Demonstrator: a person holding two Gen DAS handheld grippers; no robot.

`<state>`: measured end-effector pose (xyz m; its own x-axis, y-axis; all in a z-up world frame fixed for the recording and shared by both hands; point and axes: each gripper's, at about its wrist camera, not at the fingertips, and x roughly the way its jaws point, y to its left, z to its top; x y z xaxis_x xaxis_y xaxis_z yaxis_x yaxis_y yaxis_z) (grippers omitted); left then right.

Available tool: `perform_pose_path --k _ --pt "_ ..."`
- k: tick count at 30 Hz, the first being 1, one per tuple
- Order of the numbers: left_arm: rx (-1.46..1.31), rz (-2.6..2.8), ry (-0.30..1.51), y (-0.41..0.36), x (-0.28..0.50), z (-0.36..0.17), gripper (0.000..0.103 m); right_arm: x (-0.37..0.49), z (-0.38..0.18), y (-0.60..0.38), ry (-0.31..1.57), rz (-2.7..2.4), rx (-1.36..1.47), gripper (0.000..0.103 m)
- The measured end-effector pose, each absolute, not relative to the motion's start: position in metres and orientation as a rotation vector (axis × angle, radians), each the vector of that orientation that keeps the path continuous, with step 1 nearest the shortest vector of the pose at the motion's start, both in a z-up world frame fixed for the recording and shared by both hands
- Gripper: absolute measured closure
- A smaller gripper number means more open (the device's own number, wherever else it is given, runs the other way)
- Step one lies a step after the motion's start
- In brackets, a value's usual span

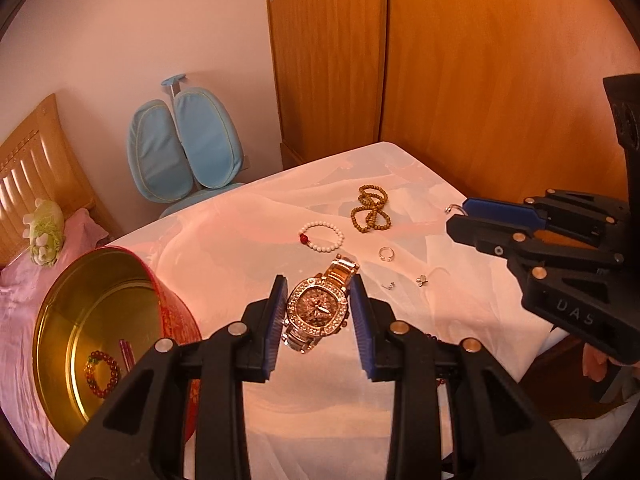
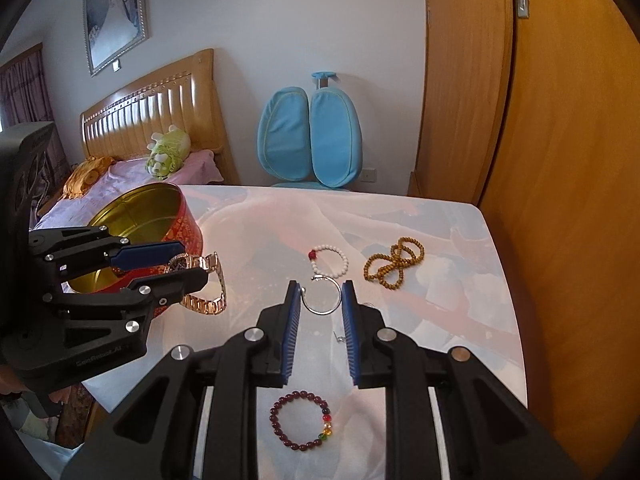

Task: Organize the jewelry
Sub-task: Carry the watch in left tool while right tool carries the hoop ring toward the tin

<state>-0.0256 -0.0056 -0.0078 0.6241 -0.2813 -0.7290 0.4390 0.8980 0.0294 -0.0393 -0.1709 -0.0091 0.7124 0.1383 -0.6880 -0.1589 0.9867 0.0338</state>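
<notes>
Jewelry lies scattered on a cloth-covered table (image 2: 460,280) beside a bed (image 2: 132,176).

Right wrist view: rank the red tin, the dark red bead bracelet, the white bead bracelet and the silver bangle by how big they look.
1. Red tin
2. Dark red bead bracelet, though it lies nearest the camera
3. White bead bracelet and silver bangle: look alike, not ranked

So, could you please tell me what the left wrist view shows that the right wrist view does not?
Only the left wrist view shows the tin's bottom, with a beaded bracelet in it, and a small ring. Only the right wrist view shows the dark red bracelet on the table and the framed picture. Both show the watch, silver bangle, white bracelet, wooden beads and red tin.
</notes>
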Motion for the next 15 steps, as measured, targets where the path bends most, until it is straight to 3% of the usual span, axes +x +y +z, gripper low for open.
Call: perform_pose_path --k 15 --pt "0.19 -0.301 0.733 0.038 -0.063 0.028 0.071 -0.049 0.013 -0.119 0.692 0.315 -0.042 0.08"
